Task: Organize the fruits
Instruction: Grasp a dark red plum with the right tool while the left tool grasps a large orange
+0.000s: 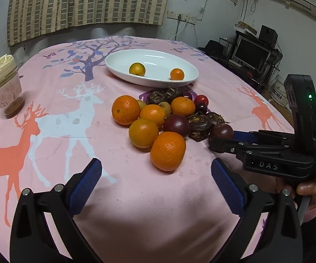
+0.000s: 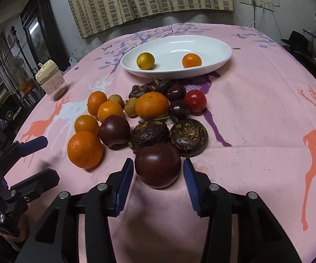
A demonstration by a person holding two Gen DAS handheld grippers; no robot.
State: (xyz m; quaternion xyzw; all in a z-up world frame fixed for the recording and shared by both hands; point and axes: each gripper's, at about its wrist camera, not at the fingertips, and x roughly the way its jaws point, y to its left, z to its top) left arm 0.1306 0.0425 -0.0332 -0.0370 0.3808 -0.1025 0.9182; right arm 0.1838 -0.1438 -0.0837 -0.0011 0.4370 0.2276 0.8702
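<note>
A dark purple plum [image 2: 157, 165] is sitting between the blue pads of the right tongs [image 2: 158, 171], at the near edge of the fruit pile; the jaws are standing narrowly to either side of it, a thin gap showing at each pad, so it is flanked rather than pinched. Just beyond its tips two brown water chestnuts [image 2: 188, 136] are crowding in, and to the left a large orange [image 2: 85, 149] is lying close, leaving little free room ahead — the bare cloth is opening up only on the near side and off to the right. The left tongs [image 1: 157, 168] are hanging wide open with nothing between the pads, that same orange [image 1: 167, 150] lying just ahead of their tips and clear cloth on both sides. Past the pile a white oval dish [image 2: 220, 53] is holding two small oranges [image 2: 145, 60], well apart from each other. Everything is resting on a pink tablecloth [image 1: 136, 197] printed with deer, with a lidded cup [image 1: 3, 87] far off to the left, and checked curtains [image 1: 85, 0] are hanging behind the table.
</note>
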